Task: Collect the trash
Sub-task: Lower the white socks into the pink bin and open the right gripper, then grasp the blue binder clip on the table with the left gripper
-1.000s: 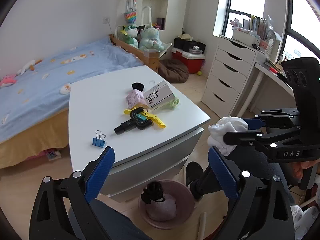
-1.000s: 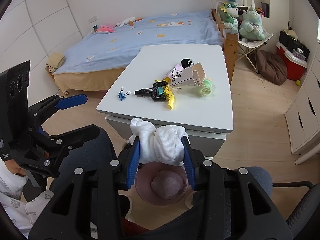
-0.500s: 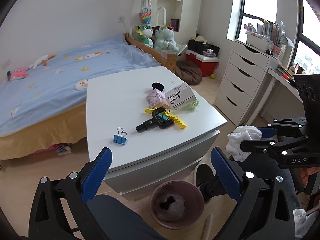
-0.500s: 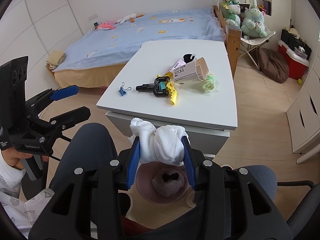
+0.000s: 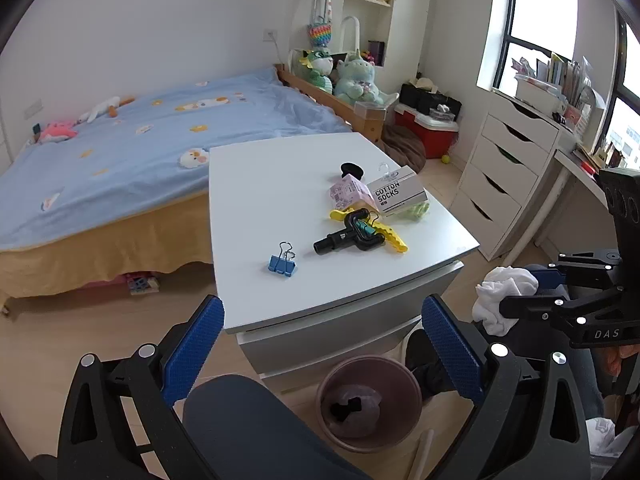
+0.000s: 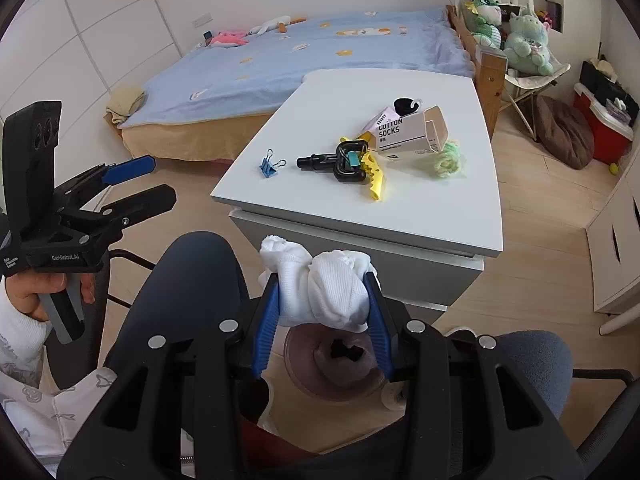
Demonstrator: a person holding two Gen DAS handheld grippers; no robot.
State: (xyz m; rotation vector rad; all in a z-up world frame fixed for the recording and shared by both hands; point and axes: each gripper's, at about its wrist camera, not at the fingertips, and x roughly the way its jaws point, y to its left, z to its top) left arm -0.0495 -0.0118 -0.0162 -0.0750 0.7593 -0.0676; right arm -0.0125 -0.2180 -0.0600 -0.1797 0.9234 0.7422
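My right gripper (image 6: 322, 300) is shut on a crumpled white cloth wad (image 6: 324, 288), held above the pinkish trash bin (image 6: 340, 376) on the floor in front of the white table (image 6: 420, 216). The wad (image 5: 502, 300) and right gripper also show at the right of the left wrist view. My left gripper (image 5: 322, 342) is open and empty, held above the bin (image 5: 370, 400) and my knee. On the table lie a "cotton socks" box (image 5: 398, 196), a pink packet (image 5: 348, 194), a black tool (image 5: 354, 236), a yellow clip (image 5: 394, 240), a green fluffy item (image 6: 446, 160) and a blue binder clip (image 5: 282, 262).
A bed with a blue cover (image 5: 140, 160) stands left of the table. A white chest of drawers (image 5: 502, 176) stands at the right. Plush toys (image 5: 352, 76), a red cooler (image 5: 428, 132) and a brown beanbag (image 5: 404, 148) lie behind the table.
The left gripper has risen and turned left, so the table and bin shifted right in its view. The right gripper still holds the wad over the bin.
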